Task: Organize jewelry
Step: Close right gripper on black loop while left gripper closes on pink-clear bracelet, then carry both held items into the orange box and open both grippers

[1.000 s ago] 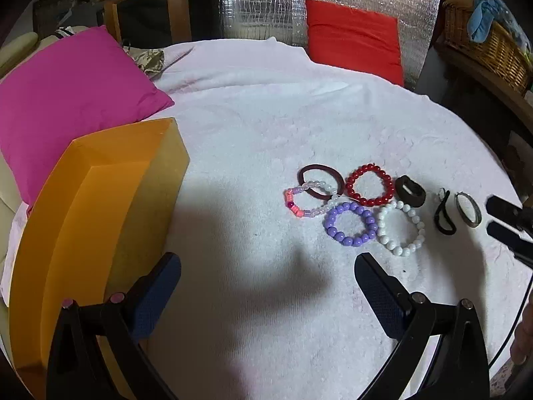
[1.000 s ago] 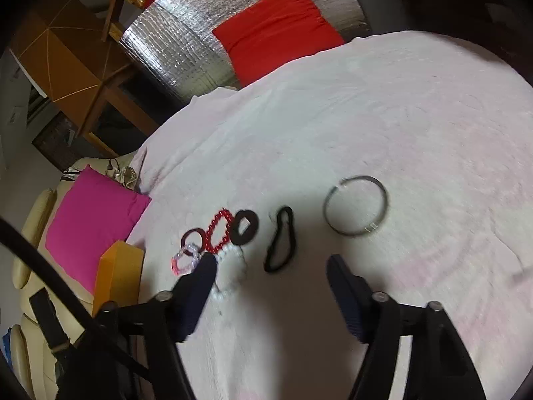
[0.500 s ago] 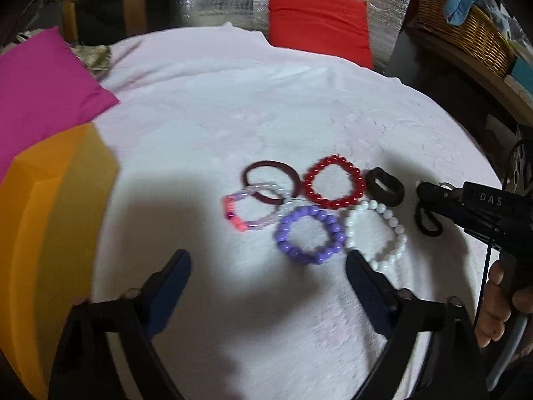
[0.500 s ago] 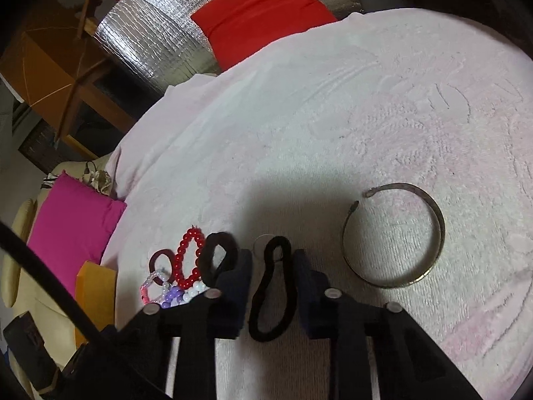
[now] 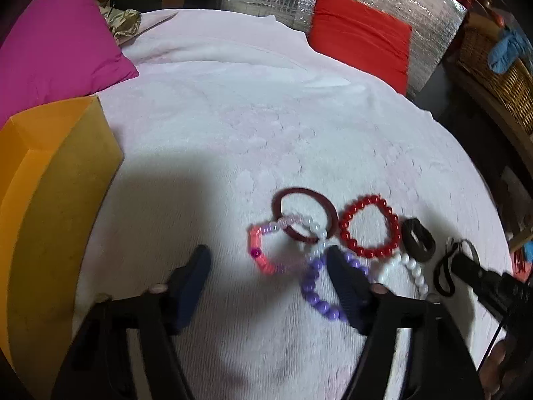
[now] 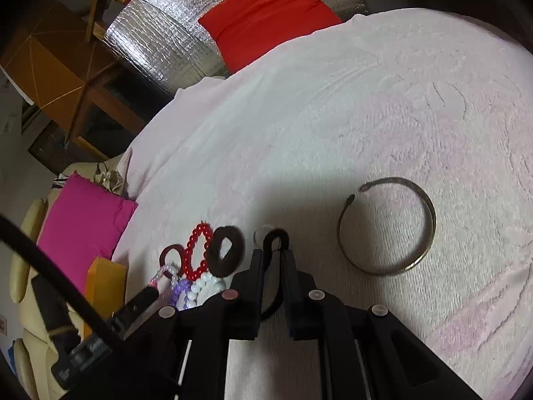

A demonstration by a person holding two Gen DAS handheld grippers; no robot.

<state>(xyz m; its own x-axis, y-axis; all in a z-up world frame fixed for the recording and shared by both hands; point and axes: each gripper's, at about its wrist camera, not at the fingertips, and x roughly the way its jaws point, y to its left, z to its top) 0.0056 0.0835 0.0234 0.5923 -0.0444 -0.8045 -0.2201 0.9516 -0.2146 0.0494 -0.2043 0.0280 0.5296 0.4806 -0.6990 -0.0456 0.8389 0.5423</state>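
On the white towel lie a maroon hair band (image 5: 301, 215), a pink and white bead bracelet (image 5: 266, 253), a red bead bracelet (image 5: 369, 225), a purple bead bracelet (image 5: 316, 288), a white bead bracelet (image 5: 411, 271) and a dark scrunchie (image 5: 418, 240). My left gripper (image 5: 266, 263) is open, low over the pink and purple bracelets. My right gripper (image 6: 273, 260) is shut on a thin black hair tie (image 6: 275, 238); it also shows in the left wrist view (image 5: 444, 268). A metal bangle (image 6: 386, 225) lies to its right.
An orange box (image 5: 43, 193) stands at the left edge of the towel. A magenta cushion (image 5: 56, 50) lies behind it and a red cushion (image 5: 361, 33) at the back. A wicker basket (image 5: 496, 63) stands at the far right.
My right gripper has closed from half open onto the black hair tie. My left gripper has moved down and closer to the bead bracelets, staying open.
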